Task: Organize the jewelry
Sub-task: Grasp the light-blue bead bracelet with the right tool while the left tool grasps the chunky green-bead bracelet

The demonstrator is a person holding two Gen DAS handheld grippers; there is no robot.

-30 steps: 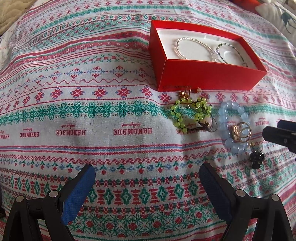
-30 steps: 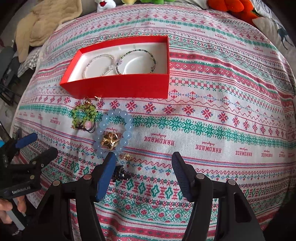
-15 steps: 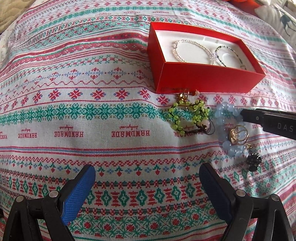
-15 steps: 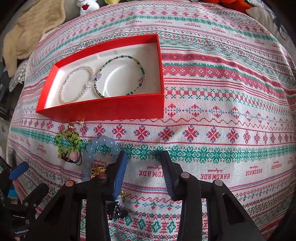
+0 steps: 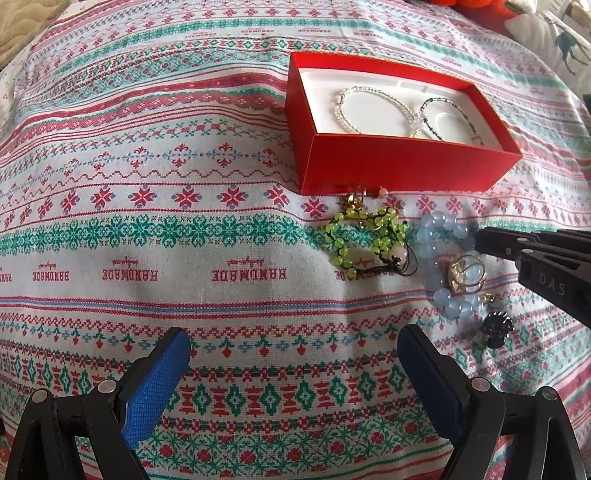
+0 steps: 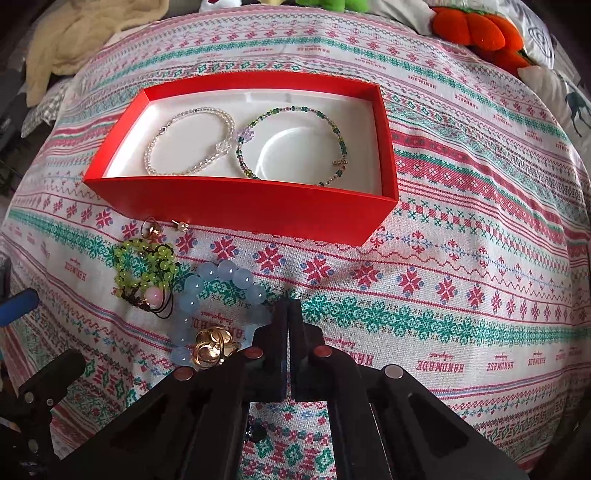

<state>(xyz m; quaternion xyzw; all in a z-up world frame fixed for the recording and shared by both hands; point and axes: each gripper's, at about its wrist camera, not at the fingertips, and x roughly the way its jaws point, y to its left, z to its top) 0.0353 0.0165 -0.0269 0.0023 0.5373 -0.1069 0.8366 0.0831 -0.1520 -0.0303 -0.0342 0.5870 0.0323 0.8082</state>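
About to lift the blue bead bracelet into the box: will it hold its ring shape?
Probably not: the blue bead bracelet looks strung, so it may droop. Its round, glossy beads could slip. The gold ring resting against it might get dragged along.

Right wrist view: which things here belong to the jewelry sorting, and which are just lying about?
Job:
- red cardboard box with white liner
- clear beaded bracelet
- green beaded bracelet
- lime bead bracelet
- pale blue bead bracelet
- gold ring

Lying about:
- orange plush toy
- cream blanket

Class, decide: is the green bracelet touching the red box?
Apart. The right wrist view shows patterned cloth between the green bracelet and the red box.
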